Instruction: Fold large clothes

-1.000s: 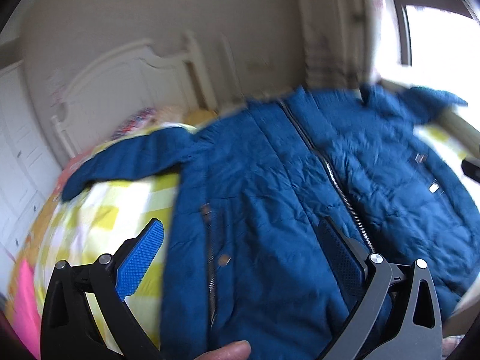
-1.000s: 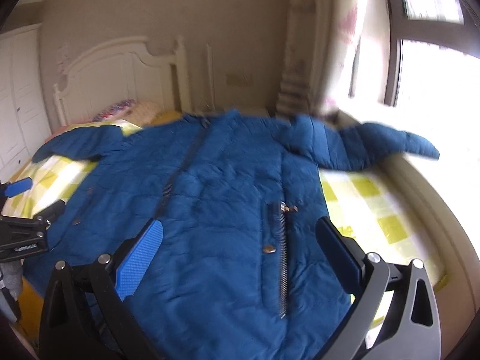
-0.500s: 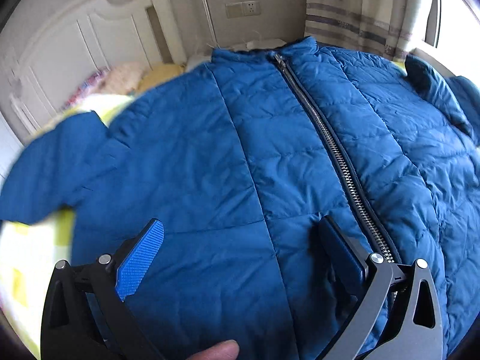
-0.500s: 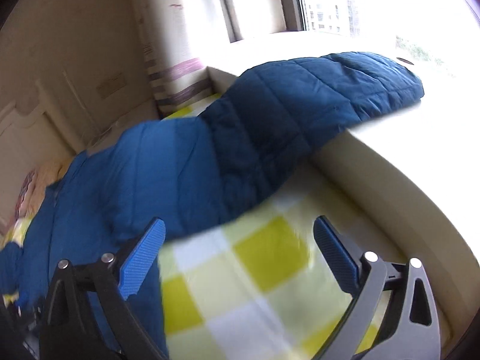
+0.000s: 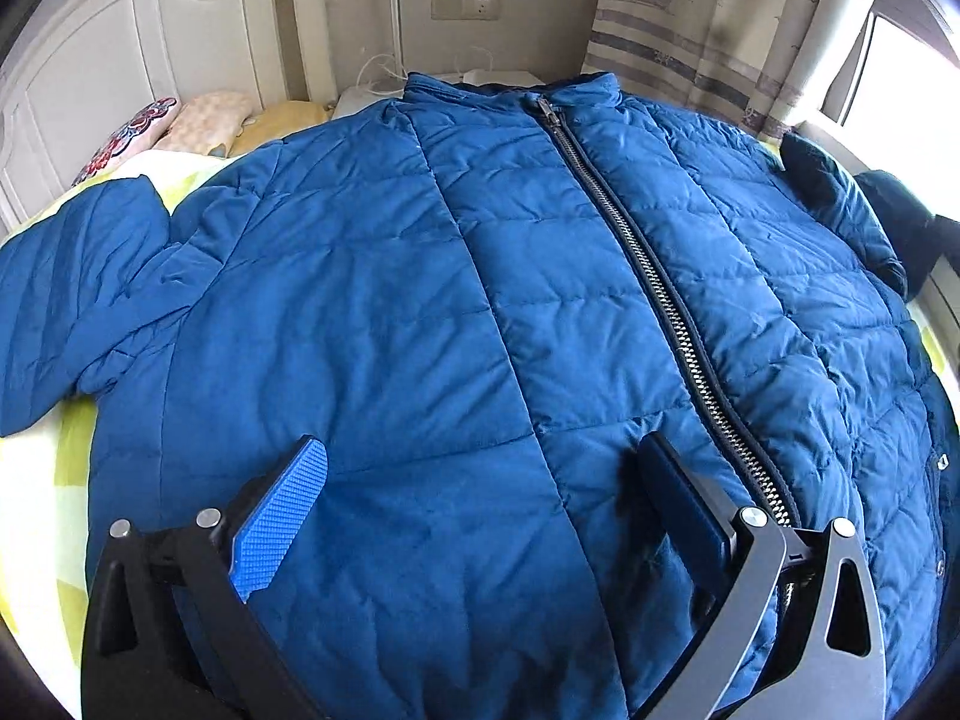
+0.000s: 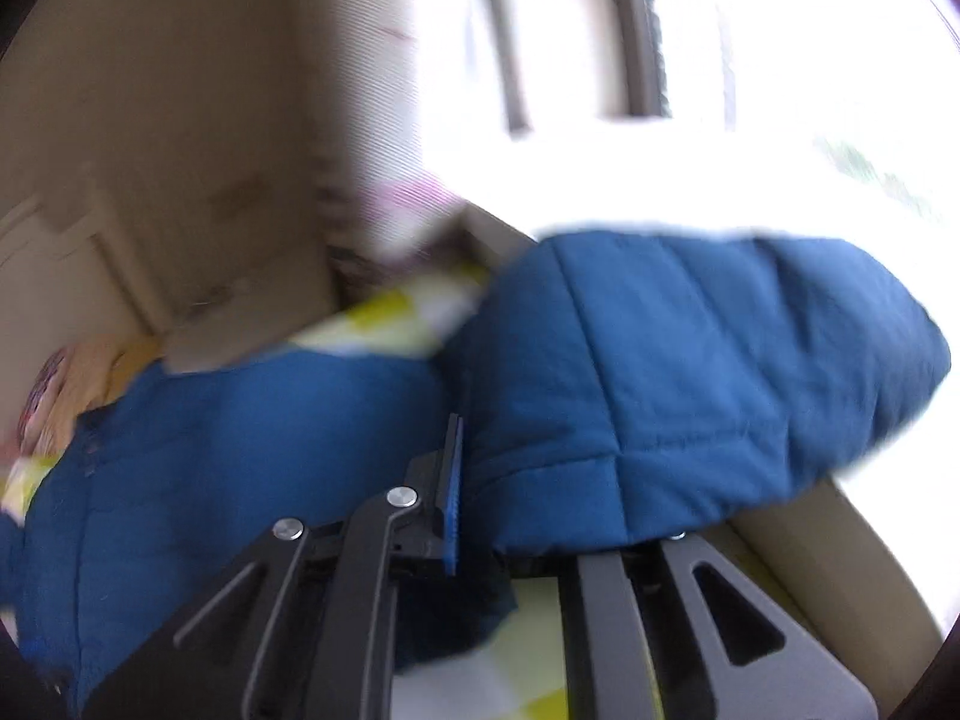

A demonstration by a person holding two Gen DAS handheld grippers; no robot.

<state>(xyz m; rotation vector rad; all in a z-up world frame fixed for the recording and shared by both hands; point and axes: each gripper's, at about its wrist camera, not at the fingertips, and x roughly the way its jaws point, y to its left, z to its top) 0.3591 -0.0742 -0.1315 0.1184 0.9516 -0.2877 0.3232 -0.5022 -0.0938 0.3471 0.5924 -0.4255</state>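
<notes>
A large blue quilted jacket (image 5: 492,312) lies zipped, front up, on the bed. Its left sleeve (image 5: 66,300) is spread out to the left. My left gripper (image 5: 486,498) is open and empty, just above the jacket's lower front, left of the zipper (image 5: 672,312). My right gripper (image 6: 516,480) is shut on the jacket's right sleeve (image 6: 690,384) and holds it lifted above the bed near the window ledge. Only the left blue pad (image 6: 451,492) shows; the sleeve covers the other finger.
The bed has a yellow and white checked sheet (image 5: 42,510). A white headboard (image 5: 120,54) and pillows (image 5: 180,120) are at the back left. A curtain (image 5: 708,30) and window ledge (image 6: 798,534) border the right side.
My right gripper went from open above the sheet to shut on the right sleeve and raised it. My left gripper moved a little further up over the jacket front.
</notes>
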